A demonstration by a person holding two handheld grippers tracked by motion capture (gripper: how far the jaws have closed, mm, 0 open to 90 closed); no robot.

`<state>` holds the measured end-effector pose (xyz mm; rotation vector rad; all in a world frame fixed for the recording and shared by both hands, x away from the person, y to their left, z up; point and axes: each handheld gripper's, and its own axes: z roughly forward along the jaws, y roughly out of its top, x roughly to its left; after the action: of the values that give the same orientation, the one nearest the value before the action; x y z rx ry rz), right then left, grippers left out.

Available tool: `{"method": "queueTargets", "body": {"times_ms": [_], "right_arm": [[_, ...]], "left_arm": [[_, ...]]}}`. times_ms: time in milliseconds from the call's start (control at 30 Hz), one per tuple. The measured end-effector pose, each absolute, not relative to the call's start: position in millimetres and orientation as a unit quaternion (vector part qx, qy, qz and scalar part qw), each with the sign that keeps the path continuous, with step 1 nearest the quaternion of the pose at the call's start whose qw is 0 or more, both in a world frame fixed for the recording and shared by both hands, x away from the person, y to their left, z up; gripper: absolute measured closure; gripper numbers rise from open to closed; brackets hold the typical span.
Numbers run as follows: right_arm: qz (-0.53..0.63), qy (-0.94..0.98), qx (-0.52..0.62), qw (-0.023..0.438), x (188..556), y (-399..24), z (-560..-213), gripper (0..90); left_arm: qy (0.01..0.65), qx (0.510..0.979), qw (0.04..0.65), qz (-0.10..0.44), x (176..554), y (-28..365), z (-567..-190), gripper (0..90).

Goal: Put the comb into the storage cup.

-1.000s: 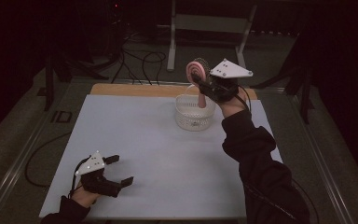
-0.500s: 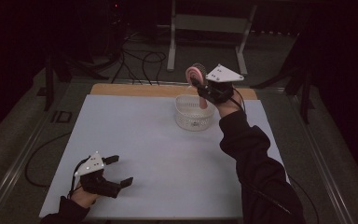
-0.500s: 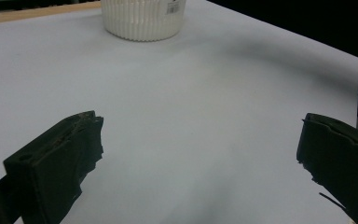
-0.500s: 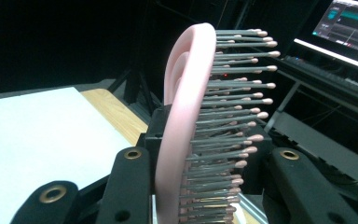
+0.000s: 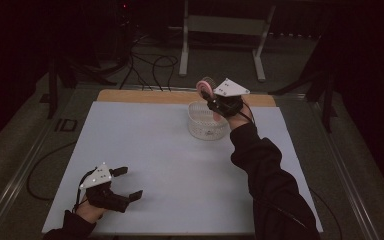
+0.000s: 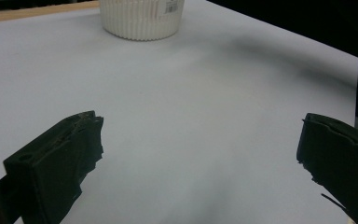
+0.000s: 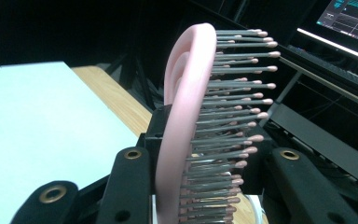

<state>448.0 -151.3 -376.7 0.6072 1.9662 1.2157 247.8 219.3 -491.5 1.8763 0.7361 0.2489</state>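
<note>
Hairbrush: a pink hairbrush [image 7: 186, 116] with grey, pink-tipped bristles is held upright in the right tongs; in the high view it [image 5: 204, 88] is seen above the far rim of the white basket, near the far right part of the desk.
Right tongs: the right tongs [image 5: 215, 100] are closed on the hairbrush; in the right gripper view the two black jaws are seen pressed at both sides of the lower part of the brush. A grey three-cornered plate is carried on top.
Basket: a white ribbed basket [image 5: 200, 131] is placed on the desk, directly under the right tongs; in the left gripper view its wall [image 6: 140, 23] is seen at the far end, with a small label on it.
Left tongs: the left tongs [image 5: 127, 183] are kept wide open near the front left corner of the desk, well apart from the basket; nothing is held between the jaws.
Desk: a pale sheet [image 5: 150, 165] is laid over the desk, and a wooden strip [image 5: 140, 96] is left bare along the far edge.
Person: a dark sleeve [image 5: 265, 175] is seen on the right arm.
</note>
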Motion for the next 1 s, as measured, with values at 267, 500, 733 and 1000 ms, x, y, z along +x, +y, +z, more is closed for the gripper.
{"method": "queueTargets", "body": {"times_ms": [267,500,733,1000], "right_arm": [[0.464,0.770,0.229,0.373,448.9,-148.1,-391.8,64.4],[0.459,0.775,0.233,0.367,449.4,-144.7,-403.7,64.3],[0.442,0.784,0.225,0.374,448.8,-138.4,-412.9,64.3],[0.432,0.790,0.222,0.374,448.9,-133.4,-423.4,64.3]], "left_arm": [[0.310,0.786,0.526,0.103,248.1,218.9,-492.4,0.0],[0.309,0.786,0.525,0.102,248.5,218.8,-493.2,0.0],[0.312,0.784,0.527,0.101,249.2,221.1,-493.6,0.0],[0.312,0.783,0.529,0.101,248.7,221.1,-493.3,0.0]]}}
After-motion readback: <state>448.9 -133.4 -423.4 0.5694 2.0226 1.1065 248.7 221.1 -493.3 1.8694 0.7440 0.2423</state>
